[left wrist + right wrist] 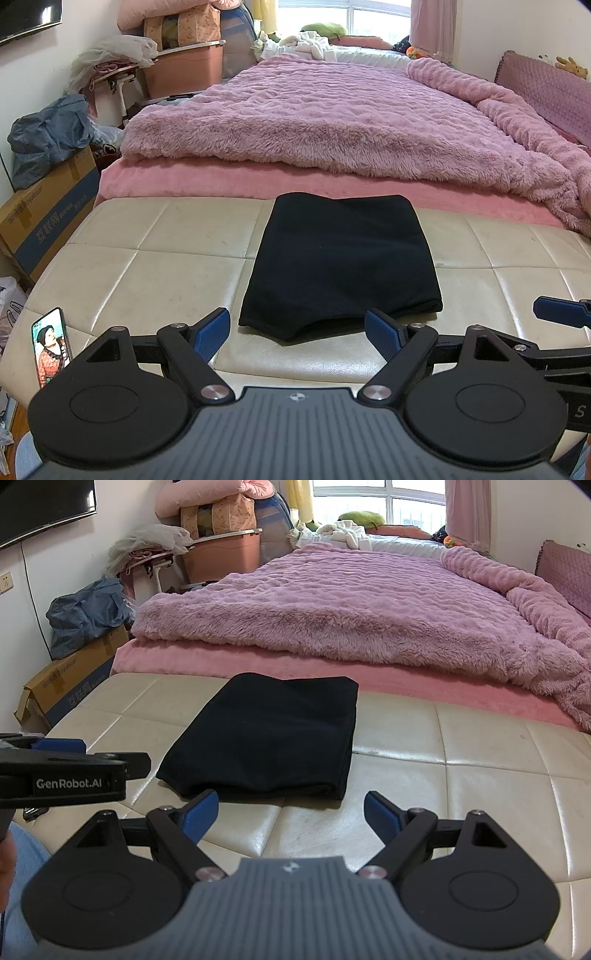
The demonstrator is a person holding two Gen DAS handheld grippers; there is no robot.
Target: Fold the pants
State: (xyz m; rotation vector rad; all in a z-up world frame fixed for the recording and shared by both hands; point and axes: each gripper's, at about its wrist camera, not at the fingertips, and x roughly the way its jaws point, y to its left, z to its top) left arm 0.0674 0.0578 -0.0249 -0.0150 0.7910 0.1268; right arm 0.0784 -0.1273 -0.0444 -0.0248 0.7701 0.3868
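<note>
Black pants (340, 258) lie folded into a neat rectangle on the cream leather bench (147, 258); the right wrist view shows the same pants (266, 738) on the bench (461, 775). My left gripper (297, 328) is open just short of the near edge of the pants, holding nothing. My right gripper (290, 810) is open too, a little back from the near right corner of the fold. One blue-tipped finger of the right gripper (561, 312) shows at the right edge of the left wrist view. The left gripper's side (74, 775) shows at the left of the right wrist view.
Beyond the bench is a bed with a fluffy pink blanket (332, 118). A phone (50, 347) stands on the bench's near left corner. Cardboard boxes (44, 218), a blue bag (48, 133) and storage bins (184, 66) crowd the left wall.
</note>
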